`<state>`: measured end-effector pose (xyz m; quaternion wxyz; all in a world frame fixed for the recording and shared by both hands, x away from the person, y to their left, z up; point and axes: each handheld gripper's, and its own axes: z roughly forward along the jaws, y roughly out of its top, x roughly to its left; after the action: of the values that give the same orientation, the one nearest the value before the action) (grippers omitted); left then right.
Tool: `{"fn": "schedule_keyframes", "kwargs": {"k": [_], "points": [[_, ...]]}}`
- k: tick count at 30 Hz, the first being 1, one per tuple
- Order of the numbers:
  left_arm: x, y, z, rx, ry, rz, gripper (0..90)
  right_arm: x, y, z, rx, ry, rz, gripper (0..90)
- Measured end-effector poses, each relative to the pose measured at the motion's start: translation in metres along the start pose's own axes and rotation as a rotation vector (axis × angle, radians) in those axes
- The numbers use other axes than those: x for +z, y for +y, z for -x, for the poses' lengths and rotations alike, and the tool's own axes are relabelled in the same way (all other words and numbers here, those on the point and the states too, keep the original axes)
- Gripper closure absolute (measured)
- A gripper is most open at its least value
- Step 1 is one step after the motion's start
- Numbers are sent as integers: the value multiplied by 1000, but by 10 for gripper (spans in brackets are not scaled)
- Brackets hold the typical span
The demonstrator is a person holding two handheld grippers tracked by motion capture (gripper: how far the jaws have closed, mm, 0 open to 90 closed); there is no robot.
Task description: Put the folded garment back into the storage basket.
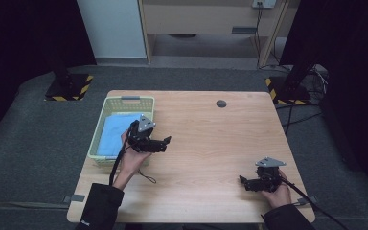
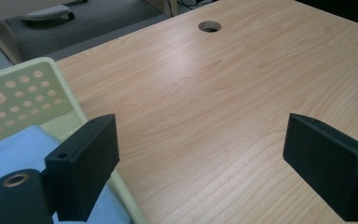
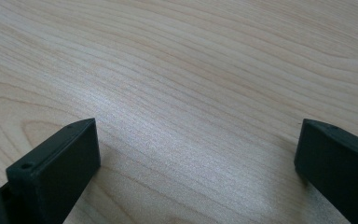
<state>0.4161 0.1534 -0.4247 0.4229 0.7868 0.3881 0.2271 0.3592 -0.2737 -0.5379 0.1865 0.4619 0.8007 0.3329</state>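
A pale green perforated basket (image 1: pixel 103 117) stands at the table's left side with a folded light blue cloth (image 1: pixel 116 134) inside. My left gripper (image 1: pixel 166 142) hovers just right of the basket, pointing right, open and holding nothing. In the left gripper view (image 2: pixel 204 154) its jaws stand wide apart over bare wood, with the basket rim (image 2: pixel 28 91) and the blue cloth (image 2: pixel 14 151) at the left. My right gripper (image 1: pixel 242 180) rests low near the table's front right, pointing left, open and holding nothing. In the right gripper view (image 3: pixel 198 158) its jaws frame bare tabletop.
The wooden table (image 1: pixel 206 143) has a round cable hole (image 1: pixel 221 103) near its far edge, also seen in the left gripper view as a hole (image 2: pixel 209 26). Grey carpet surrounds the table. Stands with striped bases (image 1: pixel 69 87) sit on the floor behind.
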Motion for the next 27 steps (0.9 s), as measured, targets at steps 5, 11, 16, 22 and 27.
{"fn": "schedule_keyframes", "kwargs": {"k": [5, 11, 16, 22, 27], "points": [[4, -1, 11, 14, -22, 6, 101, 0, 0, 0, 0, 0, 0, 2], [9, -3, 26, 28, -43, 11, 101, 0, 0, 0, 0, 0, 0, 2], [10, -5, 37, 50, -39, 25, 102, 0, 0, 0, 0, 0, 0, 2], [12, -11, 48, 57, -50, 43, 102, 0, 0, 0, 0, 0, 0, 2], [14, -18, 59, 59, -64, 61, 102, 0, 0, 0, 0, 0, 0, 2]]}}
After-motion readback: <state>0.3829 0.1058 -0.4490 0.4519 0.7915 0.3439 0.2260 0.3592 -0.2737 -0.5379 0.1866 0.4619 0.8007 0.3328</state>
